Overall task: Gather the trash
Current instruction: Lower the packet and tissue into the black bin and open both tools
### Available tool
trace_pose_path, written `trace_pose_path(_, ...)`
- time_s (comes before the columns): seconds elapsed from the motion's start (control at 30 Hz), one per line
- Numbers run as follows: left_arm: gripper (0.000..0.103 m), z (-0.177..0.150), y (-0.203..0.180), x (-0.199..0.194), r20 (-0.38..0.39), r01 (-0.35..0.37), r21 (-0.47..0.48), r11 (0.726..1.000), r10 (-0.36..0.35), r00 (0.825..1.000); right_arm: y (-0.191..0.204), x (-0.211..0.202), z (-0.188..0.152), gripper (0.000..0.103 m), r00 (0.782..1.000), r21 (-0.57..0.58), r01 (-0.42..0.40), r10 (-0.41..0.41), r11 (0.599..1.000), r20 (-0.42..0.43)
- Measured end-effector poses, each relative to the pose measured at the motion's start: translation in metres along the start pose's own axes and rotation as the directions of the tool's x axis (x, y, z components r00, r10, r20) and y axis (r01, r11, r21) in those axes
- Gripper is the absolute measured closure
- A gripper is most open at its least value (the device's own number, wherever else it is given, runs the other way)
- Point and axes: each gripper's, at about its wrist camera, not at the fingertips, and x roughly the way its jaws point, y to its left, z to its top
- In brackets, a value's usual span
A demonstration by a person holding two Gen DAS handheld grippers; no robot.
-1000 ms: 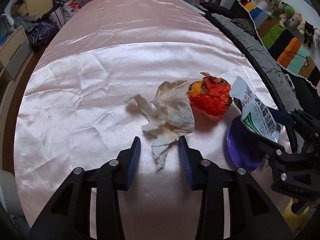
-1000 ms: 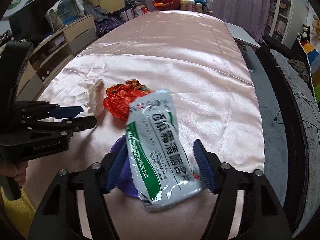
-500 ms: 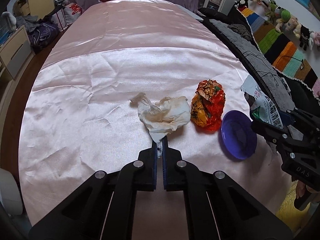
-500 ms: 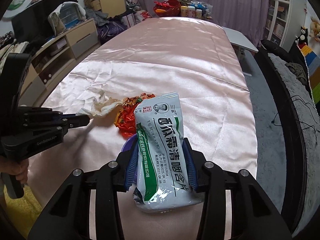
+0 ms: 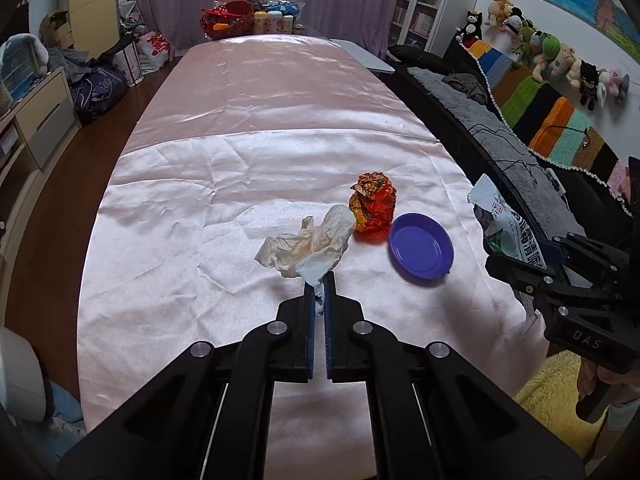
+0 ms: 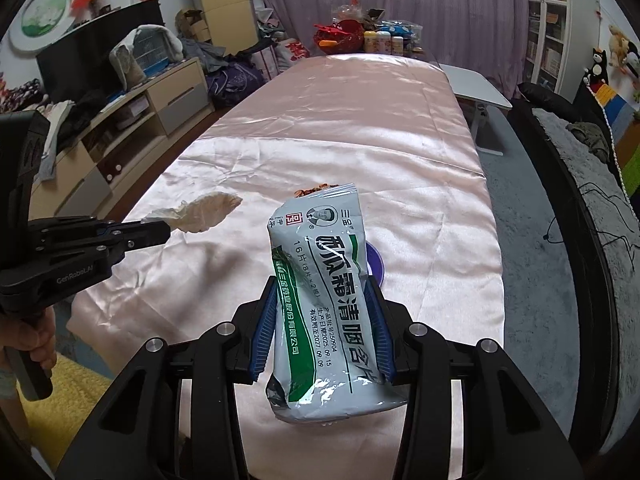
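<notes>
My left gripper (image 5: 319,282) is shut on a crumpled white tissue (image 5: 308,242) and holds it above the pink satin table cover (image 5: 240,160); the tissue also shows in the right wrist view (image 6: 204,214). My right gripper (image 6: 322,300) is shut on a silver and green foil packet (image 6: 324,292), held up off the table; the packet also shows in the left wrist view (image 5: 504,224). A crumpled orange-red wrapper (image 5: 372,208) lies on the cover beside a purple plate (image 5: 422,250).
A red basket and bottles (image 5: 248,20) stand at the table's far end. A dark sofa with a striped blanket (image 5: 540,128) runs along the right. Drawers and bags (image 5: 48,92) stand on the left. A yellow rug (image 5: 556,384) lies by the near right corner.
My left gripper closed on the tissue and lifted it off the cover. My right gripper closed on the foil packet and raised it, pulling back from the plate.
</notes>
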Motion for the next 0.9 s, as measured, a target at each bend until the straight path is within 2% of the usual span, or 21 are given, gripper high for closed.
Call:
trace_pose_path(0.17,0.101,-0.025,-0.011,-0.037,0.029,0.014,-0.001,1.000,-0.013,0.999,0.008,-0.024,-0.017,0.059,1.000,0.019,-0.012,0.012,1.000,0.002)
trace_pose_path(0.37,0.101,-0.072,-0.026,-0.068,0.025,0.037,0.005,0.999,-0.037,0.999,0.027,-0.047,-0.049,0.059,0.999,0.003,-0.033,0.033,0.999,-0.006)
trace_pose_path(0.53,0.101,-0.114,-0.031,-0.083,0.008,0.011,-0.005,1.000,-0.011,1.000,0.044,-0.053,-0.083,0.059,0.997,-0.011,-0.057,0.057,0.998,-0.044)
trace_pose_path(0.73,0.101,-0.166,-0.040,-0.083,-0.056,0.027,-0.020,0.999,-0.029,0.998,0.055,-0.050,-0.133,0.059,0.989,0.013,-0.088,0.089,0.996,-0.119)
trace_pose_path(0.9,0.101,-0.205,-0.050,-0.068,-0.140,0.061,-0.017,0.998,-0.063,0.988,0.061,-0.046,-0.170,0.059,0.979,0.028,-0.099,0.102,0.995,-0.176)
